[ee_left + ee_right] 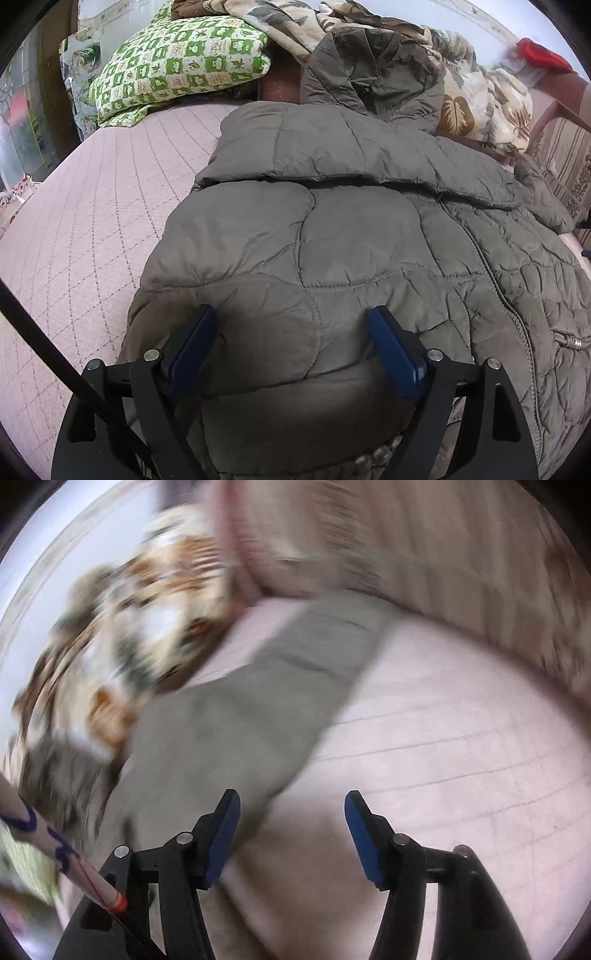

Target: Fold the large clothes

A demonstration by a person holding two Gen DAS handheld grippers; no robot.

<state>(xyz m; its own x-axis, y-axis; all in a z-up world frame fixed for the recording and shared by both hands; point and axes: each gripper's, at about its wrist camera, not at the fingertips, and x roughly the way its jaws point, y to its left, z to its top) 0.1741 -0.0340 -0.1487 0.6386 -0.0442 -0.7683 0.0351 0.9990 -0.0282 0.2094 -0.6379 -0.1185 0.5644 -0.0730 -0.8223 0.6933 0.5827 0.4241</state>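
Note:
A grey-brown quilted jacket (351,229) lies spread on the pink quilted bed cover (92,221), its hood (373,74) at the far end and one sleeve (332,151) folded across the chest. My left gripper (295,325) stands wide over the jacket's near edge; puffy fabric bulges up between its blue pads (391,347), which do not clamp it. The right wrist view is blurred by motion. There my right gripper (291,808) is open with nothing in it, over the bed cover (443,738), and a grey jacket sleeve (229,716) runs past its left finger.
A green-and-white checked pillow (177,62) and a leaf-patterned blanket (480,99) are heaped at the head of the bed; the blanket (129,627) is also in the right wrist view. A striped bed end (561,155) rises at right. A black cable (44,332) crosses at lower left.

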